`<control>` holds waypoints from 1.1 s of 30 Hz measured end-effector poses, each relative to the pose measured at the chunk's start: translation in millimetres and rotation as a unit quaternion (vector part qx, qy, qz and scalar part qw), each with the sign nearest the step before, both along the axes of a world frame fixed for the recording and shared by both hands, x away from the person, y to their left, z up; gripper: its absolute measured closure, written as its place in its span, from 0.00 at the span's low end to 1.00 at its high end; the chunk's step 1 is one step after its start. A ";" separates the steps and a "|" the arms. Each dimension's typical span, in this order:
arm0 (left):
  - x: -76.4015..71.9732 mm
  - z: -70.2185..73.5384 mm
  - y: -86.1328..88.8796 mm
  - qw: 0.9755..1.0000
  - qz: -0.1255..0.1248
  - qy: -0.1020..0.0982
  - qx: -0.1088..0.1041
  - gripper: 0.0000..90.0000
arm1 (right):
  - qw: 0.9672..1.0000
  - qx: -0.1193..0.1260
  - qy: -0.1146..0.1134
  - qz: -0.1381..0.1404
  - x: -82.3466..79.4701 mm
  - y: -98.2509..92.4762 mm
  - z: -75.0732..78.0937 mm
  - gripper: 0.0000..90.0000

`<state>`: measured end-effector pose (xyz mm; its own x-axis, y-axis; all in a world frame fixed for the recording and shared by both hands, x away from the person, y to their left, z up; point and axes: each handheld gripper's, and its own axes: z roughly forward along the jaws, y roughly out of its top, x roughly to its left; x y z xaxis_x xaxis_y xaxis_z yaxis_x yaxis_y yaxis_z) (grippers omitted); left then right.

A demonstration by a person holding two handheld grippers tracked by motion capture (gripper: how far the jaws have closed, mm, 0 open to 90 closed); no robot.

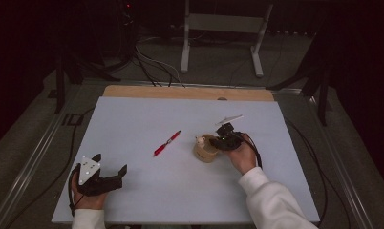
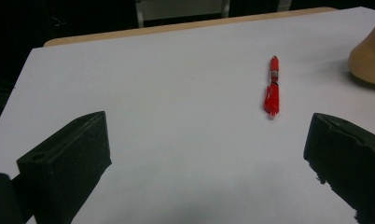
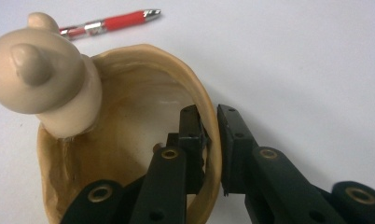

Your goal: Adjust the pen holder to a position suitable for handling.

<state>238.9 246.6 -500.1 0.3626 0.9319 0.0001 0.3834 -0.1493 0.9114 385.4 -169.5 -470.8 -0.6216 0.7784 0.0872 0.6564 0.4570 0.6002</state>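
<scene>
Right gripper view: right claw (image 3: 212,140) pinches the wooden cup (image 3: 129,60) wall, cup bottom cut off

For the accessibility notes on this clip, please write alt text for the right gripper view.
The right gripper pinches the thin wall of a tan wooden cup, one black jaw inside the rim and one outside. A rounded, animal-like wooden figure sits on the cup's far rim, and a red pen lies beyond it on the pale table.
</scene>
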 end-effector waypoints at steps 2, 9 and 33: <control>0.1 -0.1 0.0 1.000 0.000 0.001 0.000 0.01 | 1.000 -0.010 0.003 0.003 -0.6 2.6 -3.0 0.91; 0.0 0.0 0.5 1.000 0.001 0.000 0.000 0.01 | 1.000 0.018 0.006 0.000 3.0 3.6 -5.9 0.73; -0.2 0.0 1.5 1.000 0.007 -0.001 -0.001 0.01 | 0.981 0.084 -0.171 -0.028 -35.7 -27.3 29.8 0.00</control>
<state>238.7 248.1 -500.1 0.3497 0.9369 -0.0016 0.3839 -0.1418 0.9124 349.8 -196.7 -441.0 -0.5931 0.8050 0.0116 0.4247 0.3006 0.8539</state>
